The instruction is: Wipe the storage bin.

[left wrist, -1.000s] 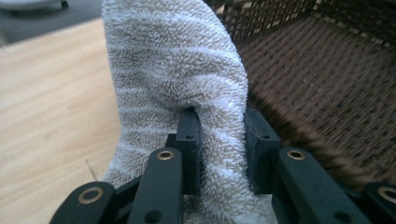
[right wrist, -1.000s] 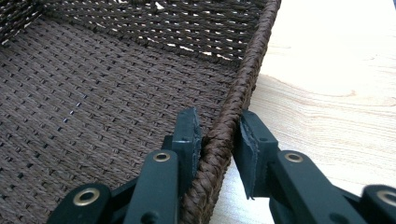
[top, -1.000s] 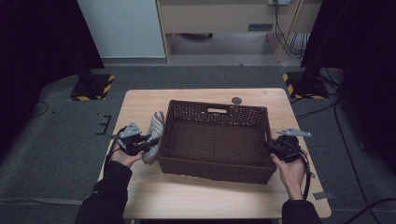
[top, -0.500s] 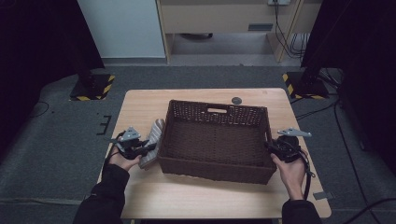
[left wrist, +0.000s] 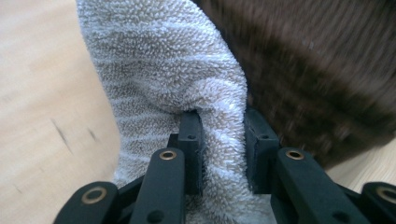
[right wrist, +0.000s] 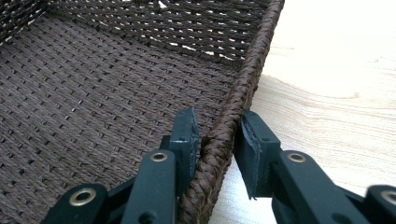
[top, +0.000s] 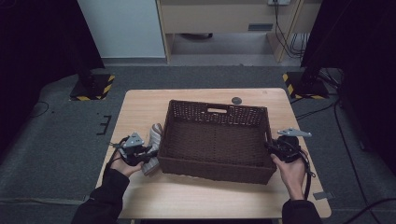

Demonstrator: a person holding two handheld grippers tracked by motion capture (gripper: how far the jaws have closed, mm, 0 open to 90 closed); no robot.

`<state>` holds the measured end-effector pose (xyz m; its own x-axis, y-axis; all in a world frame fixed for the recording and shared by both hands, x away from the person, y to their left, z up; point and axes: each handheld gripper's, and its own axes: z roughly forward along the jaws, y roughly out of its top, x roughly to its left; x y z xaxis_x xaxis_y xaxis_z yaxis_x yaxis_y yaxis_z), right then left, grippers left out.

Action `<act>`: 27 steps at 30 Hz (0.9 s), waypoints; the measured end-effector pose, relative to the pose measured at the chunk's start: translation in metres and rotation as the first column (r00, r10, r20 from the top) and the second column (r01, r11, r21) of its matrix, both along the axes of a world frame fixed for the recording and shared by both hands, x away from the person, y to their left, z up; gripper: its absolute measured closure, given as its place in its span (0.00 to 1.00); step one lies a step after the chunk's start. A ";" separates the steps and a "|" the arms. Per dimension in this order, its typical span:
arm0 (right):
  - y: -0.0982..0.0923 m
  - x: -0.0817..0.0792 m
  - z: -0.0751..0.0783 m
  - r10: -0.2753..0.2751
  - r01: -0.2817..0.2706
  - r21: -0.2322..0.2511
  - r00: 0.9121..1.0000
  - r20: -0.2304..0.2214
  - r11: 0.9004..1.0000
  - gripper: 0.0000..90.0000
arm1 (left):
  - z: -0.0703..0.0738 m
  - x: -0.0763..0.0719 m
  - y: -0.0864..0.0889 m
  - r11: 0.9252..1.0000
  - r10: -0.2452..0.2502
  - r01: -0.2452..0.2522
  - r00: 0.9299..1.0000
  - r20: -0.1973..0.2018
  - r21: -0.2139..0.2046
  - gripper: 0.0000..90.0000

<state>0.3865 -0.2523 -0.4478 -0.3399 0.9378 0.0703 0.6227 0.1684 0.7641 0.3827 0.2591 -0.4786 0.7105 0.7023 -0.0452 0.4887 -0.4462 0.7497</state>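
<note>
My left claw [left wrist: 219, 140] pinches the grey towel [left wrist: 163, 74], now lower and nearer me, beside the basket [top: 215, 140] on the table [top: 140, 107]. Right claw [right wrist: 217, 135] clamps basket's rim. Towel not in yet; lift needed.

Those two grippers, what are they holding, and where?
Left gripper pinches a fold of the grey towel; right gripper straddles the basket rim.
</note>
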 end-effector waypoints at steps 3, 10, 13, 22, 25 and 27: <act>0.000 0.000 0.000 -0.001 0.001 0.000 1.000 0.000 1.000 0.77 | -0.007 0.000 0.000 1.000 -0.001 0.001 1.000 -0.025 0.012 0.79; 0.000 0.000 0.000 -0.001 0.001 0.001 1.000 -0.004 1.000 0.77 | 0.025 -0.010 0.022 0.994 0.044 -0.038 0.998 0.053 -0.107 0.79; 0.000 -0.001 0.000 -0.003 0.003 0.003 1.000 -0.005 1.000 0.77 | 0.041 -0.018 0.025 0.988 0.034 -0.018 0.995 0.098 -0.156 0.79; 0.000 0.000 0.000 -0.001 0.001 0.003 1.000 -0.003 1.000 0.77 | 0.020 -0.022 0.008 0.997 -0.014 0.018 0.998 0.054 -0.073 0.79; 0.000 -0.001 0.000 -0.001 0.001 0.004 1.000 -0.006 1.000 0.77 | 0.009 -0.022 0.007 0.999 -0.019 0.020 1.000 0.021 -0.038 0.79; 0.000 -0.001 0.000 -0.003 0.003 0.006 1.000 -0.007 1.000 0.77 | 0.003 -0.022 0.006 0.999 -0.021 0.021 1.000 -0.003 -0.024 0.79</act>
<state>0.3858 -0.2524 -0.4480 -0.3364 0.9385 0.0781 0.6288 0.1621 0.7605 0.3609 0.2651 -0.4752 0.7246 0.6862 -0.0646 0.4823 -0.4379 0.7587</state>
